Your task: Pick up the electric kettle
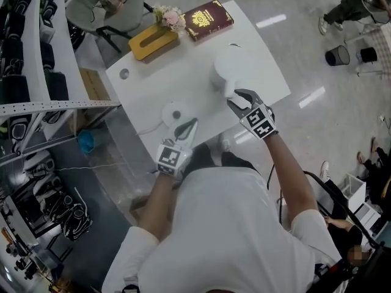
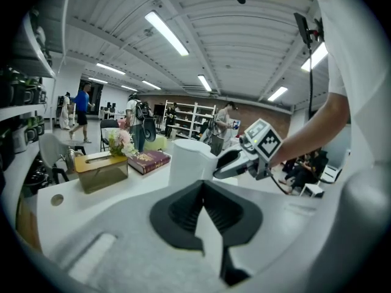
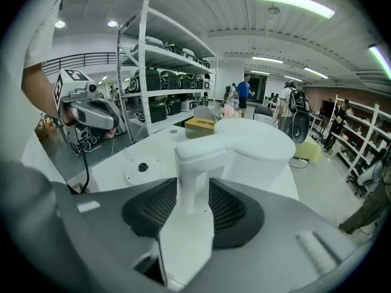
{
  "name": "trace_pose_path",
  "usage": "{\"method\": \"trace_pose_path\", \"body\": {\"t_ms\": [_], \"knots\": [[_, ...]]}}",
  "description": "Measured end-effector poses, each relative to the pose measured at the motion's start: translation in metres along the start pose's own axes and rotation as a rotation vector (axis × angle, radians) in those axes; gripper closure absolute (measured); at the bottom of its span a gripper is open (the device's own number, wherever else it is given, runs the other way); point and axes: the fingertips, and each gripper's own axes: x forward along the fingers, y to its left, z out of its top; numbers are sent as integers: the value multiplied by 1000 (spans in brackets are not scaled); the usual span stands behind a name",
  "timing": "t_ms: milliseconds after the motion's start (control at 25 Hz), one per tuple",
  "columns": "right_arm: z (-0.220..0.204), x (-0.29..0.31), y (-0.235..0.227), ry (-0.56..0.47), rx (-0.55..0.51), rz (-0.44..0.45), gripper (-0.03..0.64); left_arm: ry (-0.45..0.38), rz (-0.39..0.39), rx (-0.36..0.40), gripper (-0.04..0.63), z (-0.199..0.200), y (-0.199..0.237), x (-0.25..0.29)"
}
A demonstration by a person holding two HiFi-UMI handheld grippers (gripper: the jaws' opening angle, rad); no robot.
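Observation:
The white electric kettle (image 1: 227, 71) (image 2: 189, 163) (image 3: 259, 148) stands on the white table (image 1: 189, 81), apart from its round base (image 1: 176, 112) (image 3: 142, 168). My right gripper (image 1: 237, 97) (image 3: 194, 188) (image 2: 229, 163) is at the kettle's near side, open, with the upright handle (image 3: 195, 176) standing between its jaws. My left gripper (image 1: 190, 124) (image 2: 203, 191) (image 3: 110, 121) hangs just above the table's near edge beside the base. Its jaws meet at the tips, shut with nothing in them.
At the table's far end lie a mustard tissue box (image 1: 153, 40), a small bunch of flowers (image 1: 170, 17) and a dark red book (image 1: 209, 19). Metal shelves with dark appliances (image 1: 24, 72) line the left side. A chair (image 1: 104, 8) stands behind the table.

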Motion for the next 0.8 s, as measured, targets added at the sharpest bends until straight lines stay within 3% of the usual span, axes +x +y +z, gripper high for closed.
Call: {"method": "trace_pose_path", "body": {"t_ms": [200, 360, 800], "knots": [[10, -27, 13, -33, -24, 14, 455, -27, 30, 10, 594, 9, -15, -8], [25, -47, 20, -83, -37, 29, 506, -61, 62, 24, 594, 27, -22, -9], [55, -100, 46, -221, 19, 69, 581, -91, 76, 22, 594, 49, -56, -12]]}}
